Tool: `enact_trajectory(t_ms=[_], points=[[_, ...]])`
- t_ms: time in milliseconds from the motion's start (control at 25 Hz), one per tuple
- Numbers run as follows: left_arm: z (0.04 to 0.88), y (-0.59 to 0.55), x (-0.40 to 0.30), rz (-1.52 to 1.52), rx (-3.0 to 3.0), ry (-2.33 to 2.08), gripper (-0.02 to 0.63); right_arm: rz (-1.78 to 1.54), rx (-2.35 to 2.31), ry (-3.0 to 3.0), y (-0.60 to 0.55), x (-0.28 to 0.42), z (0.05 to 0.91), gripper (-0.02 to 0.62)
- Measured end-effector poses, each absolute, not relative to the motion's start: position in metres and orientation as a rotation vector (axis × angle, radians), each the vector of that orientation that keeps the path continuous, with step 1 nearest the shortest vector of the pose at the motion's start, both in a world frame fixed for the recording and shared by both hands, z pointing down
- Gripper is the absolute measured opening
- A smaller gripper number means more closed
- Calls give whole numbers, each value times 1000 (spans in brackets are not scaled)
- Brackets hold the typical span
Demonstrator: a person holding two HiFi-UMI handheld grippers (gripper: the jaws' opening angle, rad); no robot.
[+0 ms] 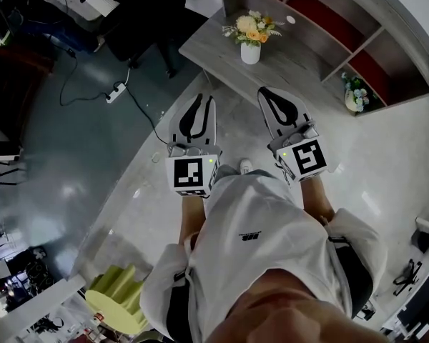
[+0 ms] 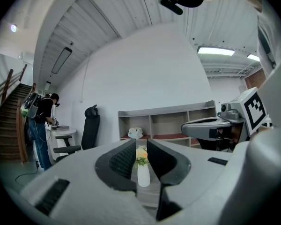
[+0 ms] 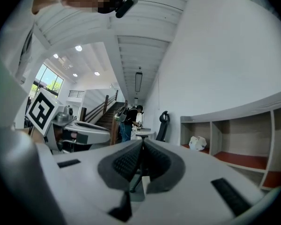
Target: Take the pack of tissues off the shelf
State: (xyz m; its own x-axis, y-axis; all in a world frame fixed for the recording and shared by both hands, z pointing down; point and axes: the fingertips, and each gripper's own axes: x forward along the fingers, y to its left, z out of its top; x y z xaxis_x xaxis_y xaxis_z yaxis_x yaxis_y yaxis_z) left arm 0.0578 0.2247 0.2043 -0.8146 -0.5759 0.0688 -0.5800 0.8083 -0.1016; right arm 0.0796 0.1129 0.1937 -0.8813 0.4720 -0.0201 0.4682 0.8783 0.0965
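Noting both tools empty, left gripper (image 2: 141, 142) a narrow slit apart, right gripper (image 3: 142, 142) pinched shut, and what looks like the pack of tissues (image 2: 135, 133) in the leftmost bay of the shelf (image 2: 178, 110), well ahead: widen jaws before reaching past the vase (image 2: 143, 175).

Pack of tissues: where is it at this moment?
In the left gripper view the pack of tissues sits in the shelf's leftmost compartment, on its red floor, beyond the flower vase.

all three views toward shelf (image 2: 168, 110)
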Motion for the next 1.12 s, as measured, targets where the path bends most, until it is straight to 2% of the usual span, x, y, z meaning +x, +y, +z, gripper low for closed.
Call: enact_trajectory(t_ms=[520,1120], points=[[210,216,8,172,978,-2932,89,133,715,3028,105,35,200,26],[214,208,-87,157,1148,-2866,86,148,546,3078,102,-47,200,26]])
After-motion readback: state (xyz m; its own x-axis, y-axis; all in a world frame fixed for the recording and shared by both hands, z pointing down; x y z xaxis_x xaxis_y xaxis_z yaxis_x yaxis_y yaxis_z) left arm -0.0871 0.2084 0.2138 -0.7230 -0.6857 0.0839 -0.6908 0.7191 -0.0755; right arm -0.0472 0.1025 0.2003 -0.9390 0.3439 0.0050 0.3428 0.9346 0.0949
